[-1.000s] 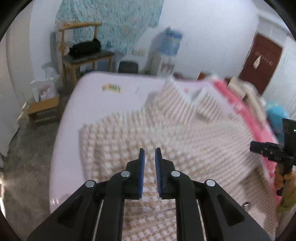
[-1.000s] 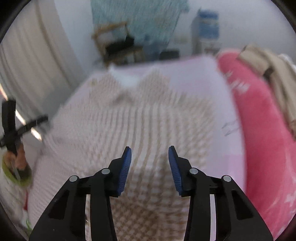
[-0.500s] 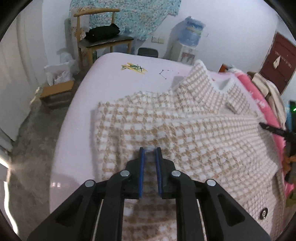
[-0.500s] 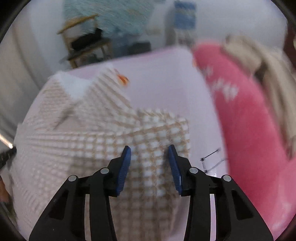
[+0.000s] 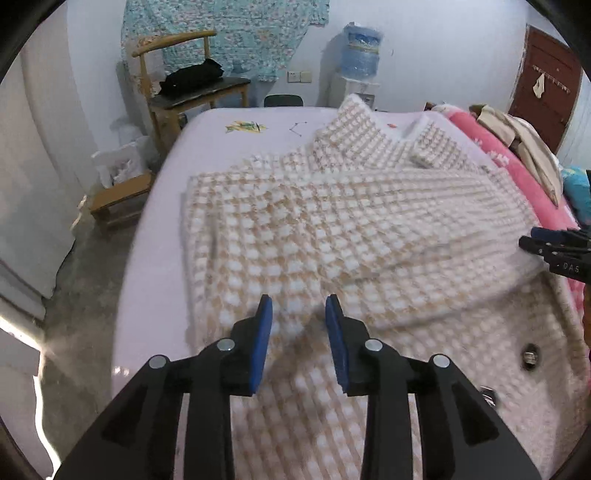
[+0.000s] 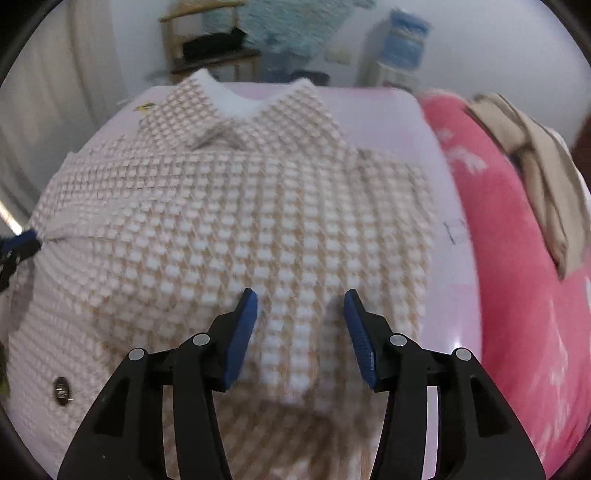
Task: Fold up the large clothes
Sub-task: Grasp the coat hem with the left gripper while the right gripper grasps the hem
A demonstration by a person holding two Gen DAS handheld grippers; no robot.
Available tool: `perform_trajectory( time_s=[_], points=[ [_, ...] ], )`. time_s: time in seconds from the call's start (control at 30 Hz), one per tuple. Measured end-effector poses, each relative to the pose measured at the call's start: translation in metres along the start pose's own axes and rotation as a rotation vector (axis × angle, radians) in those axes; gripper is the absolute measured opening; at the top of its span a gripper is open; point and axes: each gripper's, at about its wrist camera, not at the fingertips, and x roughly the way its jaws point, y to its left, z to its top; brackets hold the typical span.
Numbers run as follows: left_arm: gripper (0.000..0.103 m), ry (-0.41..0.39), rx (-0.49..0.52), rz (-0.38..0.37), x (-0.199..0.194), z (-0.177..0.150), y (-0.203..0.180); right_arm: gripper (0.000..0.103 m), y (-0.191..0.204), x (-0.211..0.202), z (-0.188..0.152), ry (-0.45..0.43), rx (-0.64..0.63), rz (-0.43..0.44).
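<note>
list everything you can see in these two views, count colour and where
checked coat: 1, beige and white, spread on the bed with both sleeves folded across the front
coat buttons: 1 clearly visible, dark, near the lower hem
bed sheet: 1, pale pink, under the coat
blanket: 1, bright pink with white marks, along the bed's right side
tan garment: 1, beige, lying on the blanket
wooden chair: 1, light wood, behind the bed, with a black bag on its seat
water dispenser: 1, white with a blue bottle, against the back wall
patterned cloth: 1, teal, hung on the wall
door: 1, dark red, far right
left gripper: black with blue pads, open above the coat
right gripper: black with blue pads, open above the coat
</note>
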Motion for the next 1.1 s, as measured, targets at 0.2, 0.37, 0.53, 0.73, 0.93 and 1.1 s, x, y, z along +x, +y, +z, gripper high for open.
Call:
perform_trajectory(
  time_s=[0.2,0.37,0.53,0.73,0.93,1.1],
  points=[
    [0.045,-0.045,0.097,-0.063,-0.073,-0.04,-0.023,0.051,0.033,-0.085,-0.08,-0.048,-0.019,0.161],
    [0.045,0.03,0.173,-0.111,-0.089,-0.102,-0.06,0.051,0.061,-0.098,-0.154,-0.001,-0.053,0.079],
    [0.046,0.109,0.215,-0.08,-0.064,-0.151,-0.08,0.051,0.055,-0.075,-0.2,0.079,0.041,0.04],
    [0.046,0.058,0.133,-0.118,-0.102,-0.17,-0.07,0.059,0.038,-0.116,-0.224,0.015,0.169,0.094],
    [0.052,0.058,0.033,-0.137,-0.141,-0.211,-0.042,0.063,0.015,-0.159,-0.262,-0.039,0.247,0.072],
    [0.052,0.076,-0.095,-0.129,-0.157,-0.242,-0.019,0.064,-0.004,-0.188,-0.282,-0.07,0.309,0.064]
  ],
)
